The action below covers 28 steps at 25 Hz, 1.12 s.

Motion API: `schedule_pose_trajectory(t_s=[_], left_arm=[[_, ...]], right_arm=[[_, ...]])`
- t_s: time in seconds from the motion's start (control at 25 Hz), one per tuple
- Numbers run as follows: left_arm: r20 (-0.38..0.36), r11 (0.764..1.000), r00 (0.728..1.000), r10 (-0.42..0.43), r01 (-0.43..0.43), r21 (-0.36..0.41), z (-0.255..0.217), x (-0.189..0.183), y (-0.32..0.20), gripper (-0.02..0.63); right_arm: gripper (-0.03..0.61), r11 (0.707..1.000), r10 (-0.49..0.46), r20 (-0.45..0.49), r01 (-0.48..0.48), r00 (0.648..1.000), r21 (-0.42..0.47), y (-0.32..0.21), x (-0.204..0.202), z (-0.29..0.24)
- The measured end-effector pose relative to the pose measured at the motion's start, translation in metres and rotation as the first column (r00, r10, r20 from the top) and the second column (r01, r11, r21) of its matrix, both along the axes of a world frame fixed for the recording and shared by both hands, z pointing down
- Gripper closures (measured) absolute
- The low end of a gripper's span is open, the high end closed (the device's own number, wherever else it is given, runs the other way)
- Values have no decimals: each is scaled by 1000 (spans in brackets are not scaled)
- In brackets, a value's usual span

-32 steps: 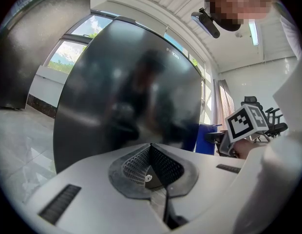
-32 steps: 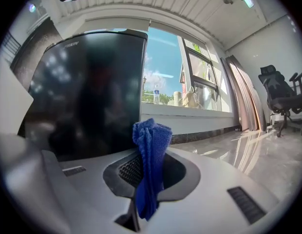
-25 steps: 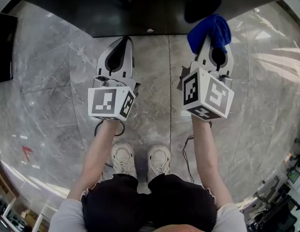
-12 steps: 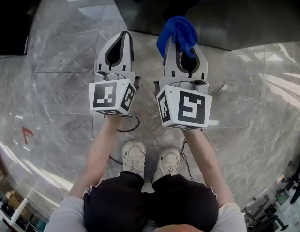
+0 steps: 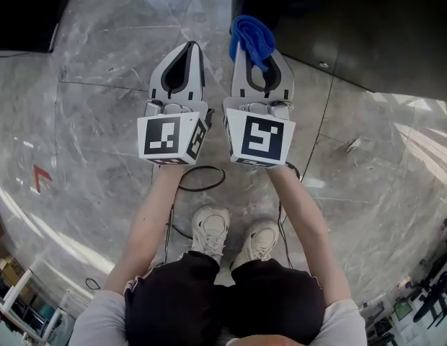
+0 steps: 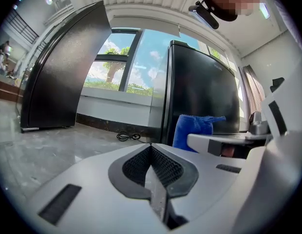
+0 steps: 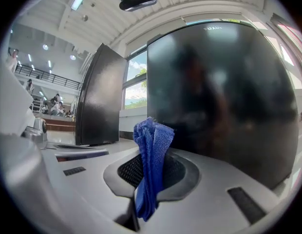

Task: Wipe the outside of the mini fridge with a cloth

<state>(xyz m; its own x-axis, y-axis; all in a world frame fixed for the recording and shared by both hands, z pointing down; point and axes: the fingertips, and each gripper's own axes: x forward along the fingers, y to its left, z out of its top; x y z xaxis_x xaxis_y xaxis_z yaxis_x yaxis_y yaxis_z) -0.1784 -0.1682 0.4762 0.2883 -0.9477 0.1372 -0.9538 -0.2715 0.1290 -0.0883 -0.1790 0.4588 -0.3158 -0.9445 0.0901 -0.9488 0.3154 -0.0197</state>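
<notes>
Cloth (image 7: 152,165) blue, folded, pinched in right gripper (image 5: 257,52); left gripper (image 6: 151,149) closed, empty.

We see a grey stone floor (image 5: 94,114) with shiny patches. A thin black cord (image 5: 202,179) lies on it in a loop, just ahead of two white shoes (image 5: 209,231). A small red arrow (image 5: 37,180) is marked on the floor far to the left. A big black box (image 6: 63,67) stands off to one side. Next to it is a wide window (image 6: 119,57) with a tree (image 6: 112,71), grass and blue sky. Another black cord (image 6: 129,137) is curled up by the white wall. Far off, some people (image 7: 56,104) are in a hall.
</notes>
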Motion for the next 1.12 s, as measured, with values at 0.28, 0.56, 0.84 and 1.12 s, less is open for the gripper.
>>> schedule_pose_trajectory(t_s=[0.28, 0.56, 0.84, 1.12], left_arm=[[7, 1000, 1000, -24, 24, -11, 6, -11, 0, 611], [10, 1000, 1000, -9, 9, -11, 7, 0, 0, 611], [0, 1000, 1000, -9, 9, -28, 12, 4, 3, 611], [-5, 999, 1000, 22, -22, -33, 13, 21, 3, 611]], right_arm=[[514, 999, -46, -56, 45, 997, -11, -20, -31, 19], [514, 999, -8, -67, 4, 998, -54, -29, -16, 34], [514, 997, 39, -67, -43, 997, -60, -22, 11, 38], [512, 993, 88, -70, -93, 994, -70, -15, 42, 39]])
